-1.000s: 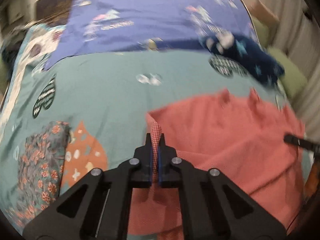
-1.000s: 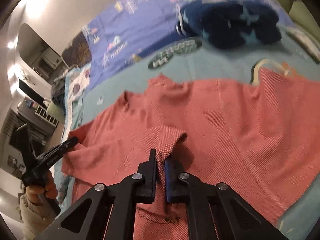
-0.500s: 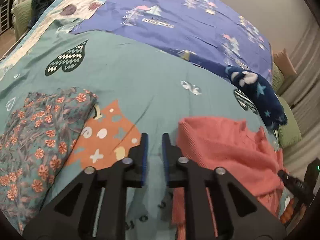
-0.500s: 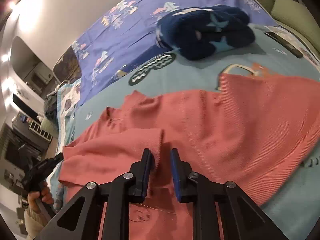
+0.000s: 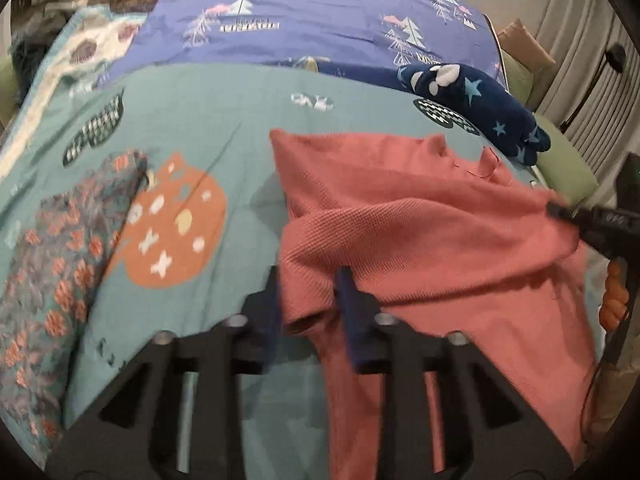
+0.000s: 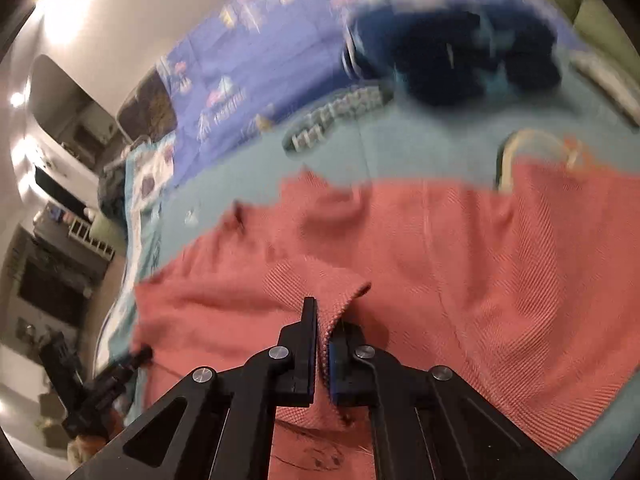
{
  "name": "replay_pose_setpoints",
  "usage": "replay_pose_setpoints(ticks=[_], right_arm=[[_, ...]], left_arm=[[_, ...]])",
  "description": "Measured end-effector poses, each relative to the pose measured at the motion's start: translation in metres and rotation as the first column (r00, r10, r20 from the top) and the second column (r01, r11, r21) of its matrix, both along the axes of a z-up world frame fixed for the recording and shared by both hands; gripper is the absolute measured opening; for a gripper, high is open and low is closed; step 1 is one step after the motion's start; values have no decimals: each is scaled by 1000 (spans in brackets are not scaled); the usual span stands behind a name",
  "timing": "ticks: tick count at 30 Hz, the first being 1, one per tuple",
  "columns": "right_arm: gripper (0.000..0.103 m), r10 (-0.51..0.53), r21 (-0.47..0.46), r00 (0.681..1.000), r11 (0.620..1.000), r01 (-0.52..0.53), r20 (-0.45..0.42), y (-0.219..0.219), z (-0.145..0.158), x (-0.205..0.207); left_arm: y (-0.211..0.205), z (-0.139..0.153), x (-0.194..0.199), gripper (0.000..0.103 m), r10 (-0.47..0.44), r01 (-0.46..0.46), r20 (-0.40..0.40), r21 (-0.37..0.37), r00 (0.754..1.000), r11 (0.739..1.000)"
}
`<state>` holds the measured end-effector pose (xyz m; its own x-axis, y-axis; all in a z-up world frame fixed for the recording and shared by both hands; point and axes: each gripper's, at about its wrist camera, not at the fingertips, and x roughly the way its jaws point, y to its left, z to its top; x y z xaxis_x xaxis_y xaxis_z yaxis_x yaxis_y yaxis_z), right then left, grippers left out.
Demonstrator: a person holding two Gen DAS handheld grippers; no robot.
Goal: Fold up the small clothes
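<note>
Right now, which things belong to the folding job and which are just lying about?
In the job: red top; left gripper, opening around its edge; right gripper, shut on a fold.

Lying about: floral cloth; navy star bundle; bedspread; purple sheet.

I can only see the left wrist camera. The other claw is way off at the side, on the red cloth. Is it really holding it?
Observer: Yes. The right wrist view shows the right claw shut on a raised fold of the coral-red knitted garment.
Child: What's past the bed on that side?
Observer: Dark furniture stands beyond the edge of the teal patterned bedcover.
Child: Can you see my claw from there?
Observer: Yes. The left claw shows low at the garment's left edge. Its jaws are opening, with the garment's edge between them.
</note>
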<state>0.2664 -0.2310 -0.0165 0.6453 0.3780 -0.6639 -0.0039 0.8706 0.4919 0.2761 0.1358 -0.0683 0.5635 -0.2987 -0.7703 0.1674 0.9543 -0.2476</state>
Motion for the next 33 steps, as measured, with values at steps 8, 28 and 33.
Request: replay_pose_setpoints(ticks=[8, 28, 33], right_arm=[[7, -195, -144, 980, 971, 188, -35, -45, 11, -3], [5, -19, 2, 1000, 1000, 19, 13, -10, 13, -26], [9, -33, -117, 998, 993, 27, -45, -38, 13, -32]], left_arm=[[4, 2, -18, 48, 23, -24, 53, 31, 998, 999], [-7, -8, -28, 68, 16, -21, 52, 91, 998, 996], [-10, -8, -30, 68, 19, -26, 63, 120, 998, 992]])
